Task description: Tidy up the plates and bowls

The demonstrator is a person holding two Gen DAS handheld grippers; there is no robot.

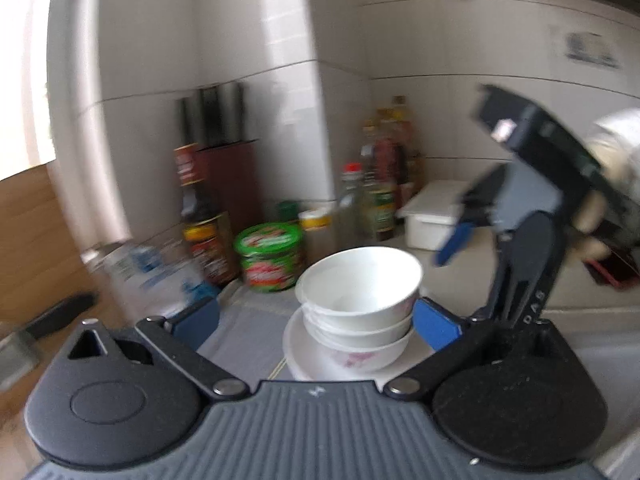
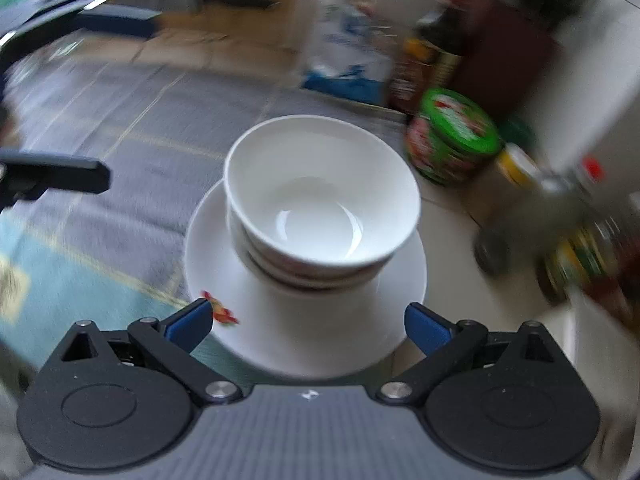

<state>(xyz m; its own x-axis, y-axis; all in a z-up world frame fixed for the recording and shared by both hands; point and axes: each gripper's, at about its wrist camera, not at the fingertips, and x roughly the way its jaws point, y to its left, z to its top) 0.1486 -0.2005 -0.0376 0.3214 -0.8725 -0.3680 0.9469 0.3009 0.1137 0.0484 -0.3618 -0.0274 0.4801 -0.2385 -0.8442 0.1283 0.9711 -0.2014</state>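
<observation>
Both grippers spread wide, white bowls (image 2: pixel 320 208) stacked on plate (image 2: pixel 304 332)

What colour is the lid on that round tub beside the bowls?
Green lid with red and white print, clearest in the right wrist view.

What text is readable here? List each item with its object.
"DAB", partly cut off: on the arm of the right hand-held gripper, seen from the left wrist.
Green tub label: blurred, unreadable.
Sauce bottle label: blurred, unreadable.
Wall sticker: blurred, unreadable.
</observation>
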